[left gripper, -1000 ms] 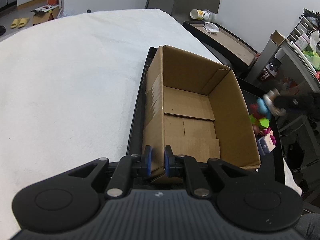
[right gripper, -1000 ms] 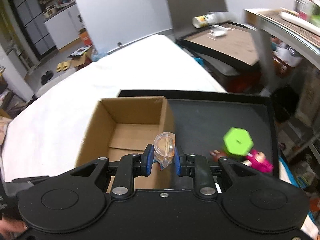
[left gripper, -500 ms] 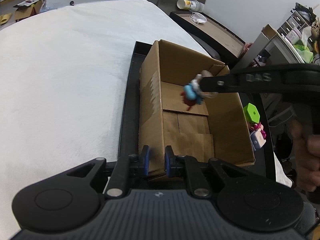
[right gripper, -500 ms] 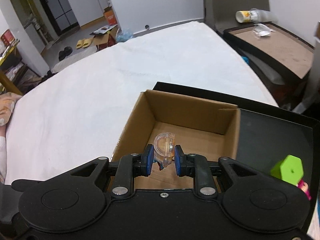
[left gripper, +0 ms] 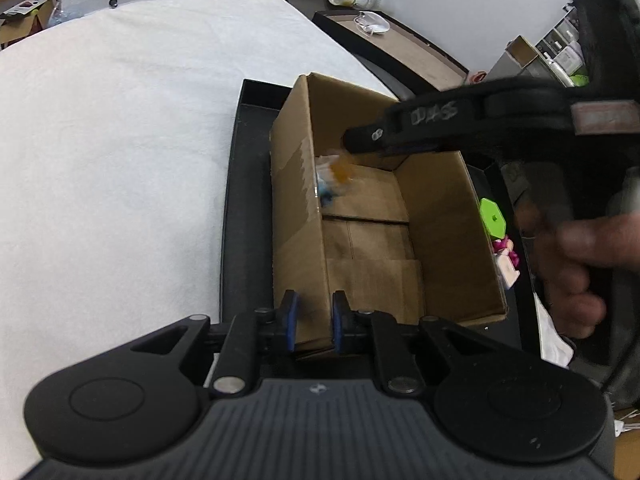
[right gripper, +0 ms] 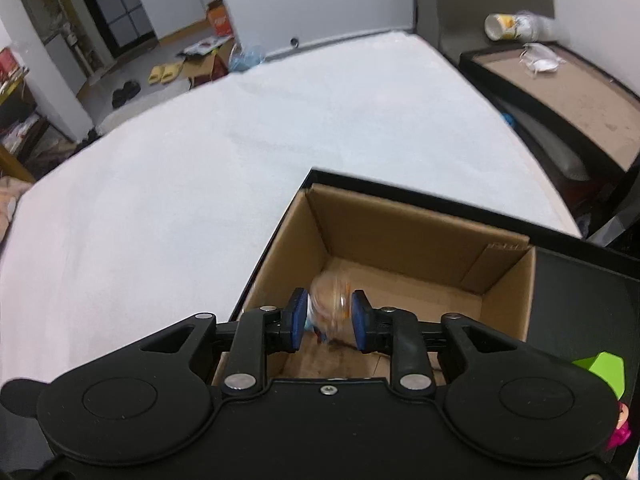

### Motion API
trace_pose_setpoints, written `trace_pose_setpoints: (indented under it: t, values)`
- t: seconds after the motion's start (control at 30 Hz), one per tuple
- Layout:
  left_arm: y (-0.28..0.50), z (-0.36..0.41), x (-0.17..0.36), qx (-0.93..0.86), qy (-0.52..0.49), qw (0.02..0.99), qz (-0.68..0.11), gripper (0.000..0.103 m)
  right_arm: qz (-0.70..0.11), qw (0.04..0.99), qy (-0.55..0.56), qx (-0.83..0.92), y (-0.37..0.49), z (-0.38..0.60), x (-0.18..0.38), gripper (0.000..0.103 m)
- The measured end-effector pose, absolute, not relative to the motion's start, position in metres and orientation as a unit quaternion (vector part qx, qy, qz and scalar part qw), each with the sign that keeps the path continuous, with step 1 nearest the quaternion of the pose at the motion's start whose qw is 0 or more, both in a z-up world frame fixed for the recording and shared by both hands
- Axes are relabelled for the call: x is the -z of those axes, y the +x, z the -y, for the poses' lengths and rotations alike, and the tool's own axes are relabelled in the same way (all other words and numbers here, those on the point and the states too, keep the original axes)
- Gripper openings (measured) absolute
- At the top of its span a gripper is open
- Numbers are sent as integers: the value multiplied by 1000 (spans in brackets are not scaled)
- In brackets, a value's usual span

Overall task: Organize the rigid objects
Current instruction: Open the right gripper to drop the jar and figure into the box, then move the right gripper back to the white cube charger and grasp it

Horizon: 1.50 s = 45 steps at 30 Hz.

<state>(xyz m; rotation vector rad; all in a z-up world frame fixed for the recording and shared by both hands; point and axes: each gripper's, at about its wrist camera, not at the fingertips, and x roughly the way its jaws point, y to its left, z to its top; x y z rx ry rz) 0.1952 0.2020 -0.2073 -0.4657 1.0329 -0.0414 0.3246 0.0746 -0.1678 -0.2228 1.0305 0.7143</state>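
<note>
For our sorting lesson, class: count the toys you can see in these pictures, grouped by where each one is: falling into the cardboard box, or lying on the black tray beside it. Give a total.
Dropping into the cardboard box: 1, a blurred clear toy below the right gripper
On the black tray beside the box: 3, a green block, a pink toy, a pale block
Total: 4

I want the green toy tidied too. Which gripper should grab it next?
Probably the right gripper: its jaws are apart, the blurred small toy dropping out, and the green toy lies on its side. The left gripper holds the cardboard box.
</note>
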Motion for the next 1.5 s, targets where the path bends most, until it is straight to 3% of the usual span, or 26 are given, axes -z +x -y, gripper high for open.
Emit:
trace_pose_setpoints:
  t: [0.17, 0.3, 0.63, 1.0, 1.5]
  values:
    - [197, -200, 207, 24, -209, 853, -478, 16, -484, 813, -92, -310, 321, -59, 151, 35]
    - [195, -195, 209, 17, -195, 861, -470, 16, -464, 827, -109, -300, 306, -44, 139, 54]
    - [193, -192, 205, -34, -220, 858, -463, 16, -461, 843, -103, -258, 290, -2, 126, 71]
    - [188, -188, 202, -87, -222, 859, -454, 14, -464, 861, -63, -196, 295, 62, 112, 75]
    - [183, -176, 201, -88, -217, 858, -458, 14, -499, 857, -18, -128, 279, 119, 153, 75]
